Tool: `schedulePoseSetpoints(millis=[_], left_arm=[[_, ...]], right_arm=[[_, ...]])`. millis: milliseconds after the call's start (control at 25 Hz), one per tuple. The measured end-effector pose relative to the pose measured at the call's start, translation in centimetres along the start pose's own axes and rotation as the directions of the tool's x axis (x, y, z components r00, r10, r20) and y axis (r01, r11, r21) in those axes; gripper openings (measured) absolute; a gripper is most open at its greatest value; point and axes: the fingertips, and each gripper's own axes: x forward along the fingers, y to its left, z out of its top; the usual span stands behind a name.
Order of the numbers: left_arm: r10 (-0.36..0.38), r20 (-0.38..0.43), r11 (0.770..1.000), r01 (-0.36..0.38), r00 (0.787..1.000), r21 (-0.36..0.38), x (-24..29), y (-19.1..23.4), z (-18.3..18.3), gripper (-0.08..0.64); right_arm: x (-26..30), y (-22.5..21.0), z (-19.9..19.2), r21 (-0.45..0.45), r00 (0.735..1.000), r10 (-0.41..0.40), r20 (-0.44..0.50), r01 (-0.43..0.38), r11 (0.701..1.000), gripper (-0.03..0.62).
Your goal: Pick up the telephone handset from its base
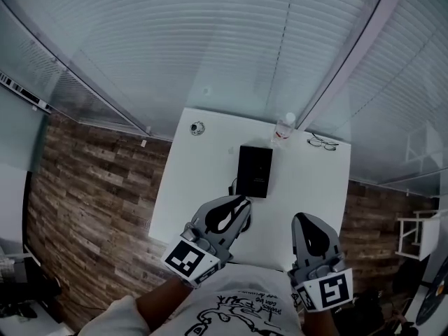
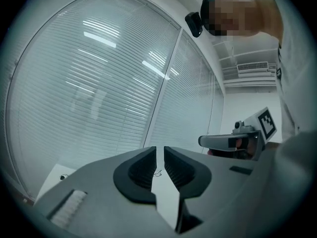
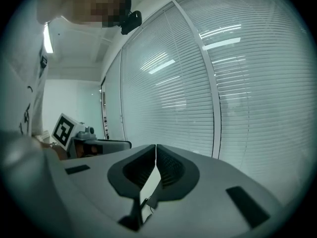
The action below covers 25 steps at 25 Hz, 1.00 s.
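A black telephone [image 1: 254,171] lies flat at the middle of the white table [image 1: 308,180], its dark cord [image 1: 232,185] curling off the near left corner. The handset cannot be told apart from the base at this size. My left gripper [image 1: 241,201] hangs in the air near the table's front, its tip just short of the phone's near left corner, jaws shut and empty [image 2: 160,148]. My right gripper [image 1: 302,218] is held to the right of it over the table's front edge, jaws closed together with nothing between them [image 3: 156,146]. Both point roughly level toward the window blinds.
A clear bottle with a white cap [image 1: 283,130] stands behind the phone at the table's far edge. A pair of glasses [image 1: 323,143] lies at the far right, a small round object [image 1: 197,127] at the far left. Glass walls with blinds close in behind the table.
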Motion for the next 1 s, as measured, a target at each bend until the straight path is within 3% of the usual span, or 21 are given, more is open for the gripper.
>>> schedulePoseSetpoints(millis=[1000], left_arm=[[0.032, -0.152, 0.999, -0.037, 0.988, -0.032, 5.3, 7.0, -10.4, 0.077]], right_arm=[[4.9, -1.5, -7.3, 0.029, 0.995, 0.022, -0.1, -0.019, 0.999, 0.007]])
